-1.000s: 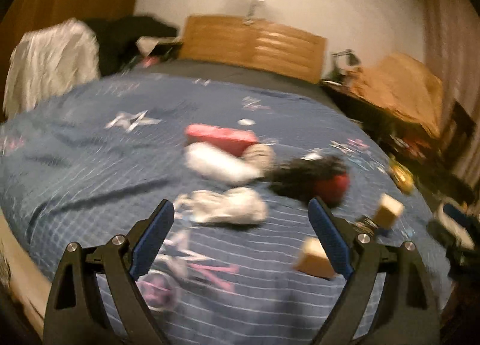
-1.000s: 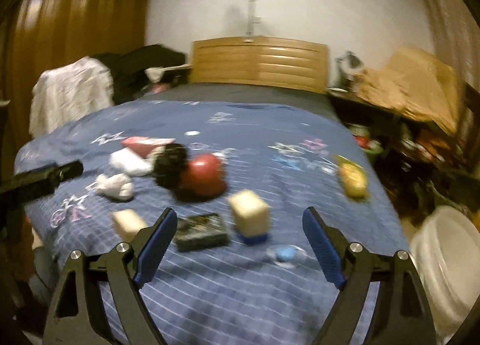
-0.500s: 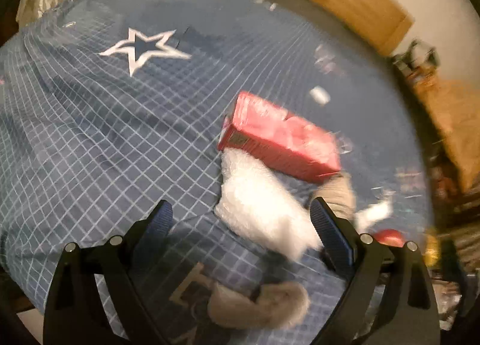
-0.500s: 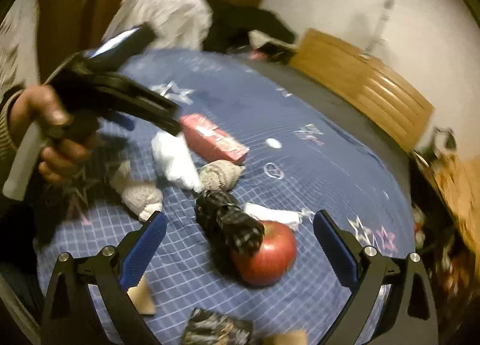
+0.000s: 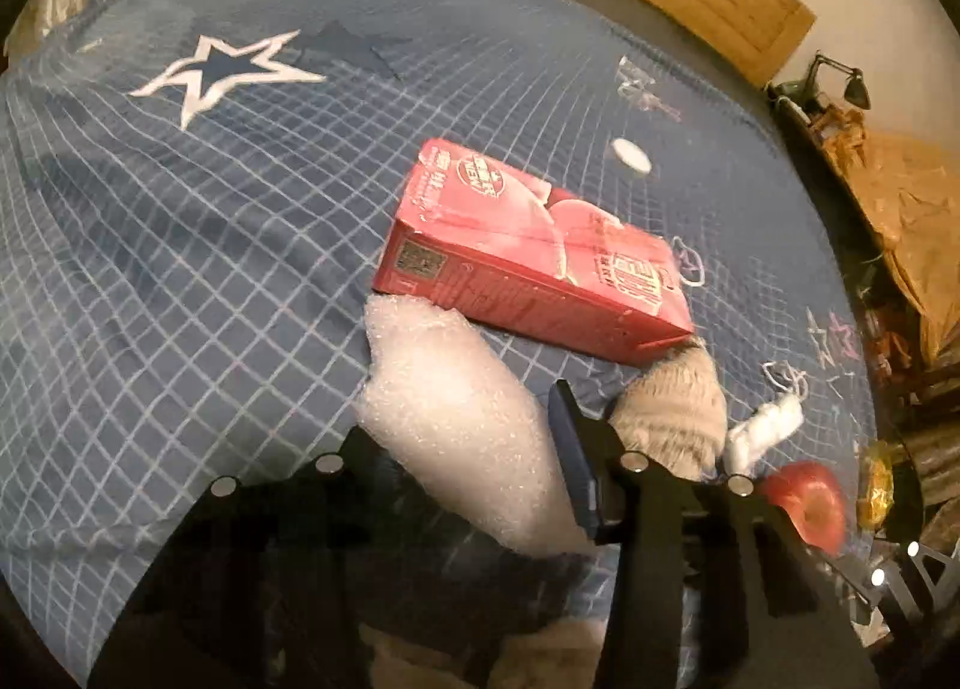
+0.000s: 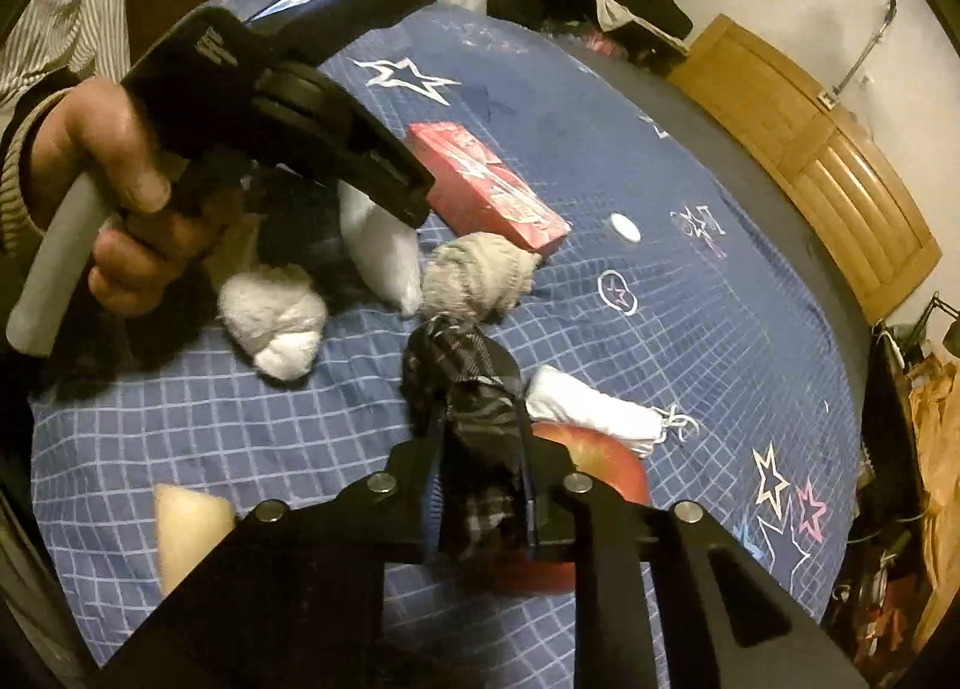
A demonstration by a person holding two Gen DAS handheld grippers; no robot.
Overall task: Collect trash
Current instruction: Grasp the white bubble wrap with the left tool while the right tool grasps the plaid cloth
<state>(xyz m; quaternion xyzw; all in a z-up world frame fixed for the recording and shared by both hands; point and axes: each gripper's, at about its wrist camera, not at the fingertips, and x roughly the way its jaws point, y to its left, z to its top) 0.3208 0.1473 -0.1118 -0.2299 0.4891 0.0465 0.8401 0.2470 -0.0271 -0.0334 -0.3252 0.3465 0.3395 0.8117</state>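
Your left gripper (image 5: 468, 449) is clamped around the white bubble-wrap wad (image 5: 456, 419), which lies on the blue grid-patterned bedspread (image 5: 180, 245); the blue pad of one finger (image 5: 573, 449) presses against the wad's right side, while the other finger is hidden behind the plastic. Just beyond the wad, touching its far end, the red carton (image 5: 528, 251) lies flat on its side. To the right of your clamped finger sits a grey balled sock (image 5: 672, 413), then a small white rolled cloth (image 5: 768, 431), and a red apple (image 5: 807, 500) near the edge of the view. A white round cap (image 5: 631, 155) lies apart, past the carton. Your right gripper (image 6: 480, 479) is closed on the black striped bundle (image 6: 468, 383), which stands up between the two fingers, its lower part squeezed in the gap. The apple (image 6: 606, 461) lies right behind it, partly hidden by the gripper's body, with the white rolled cloth (image 6: 594, 407) touching its far side. In the right wrist view, your left hand (image 6: 114, 191) grips the handle of the other tool, whose tip reaches down onto the wad (image 6: 378, 245). A white balled sock (image 6: 276, 323) lies below that hand, and a pale yellow block (image 6: 186, 527) sits at the near left on the bedspread.
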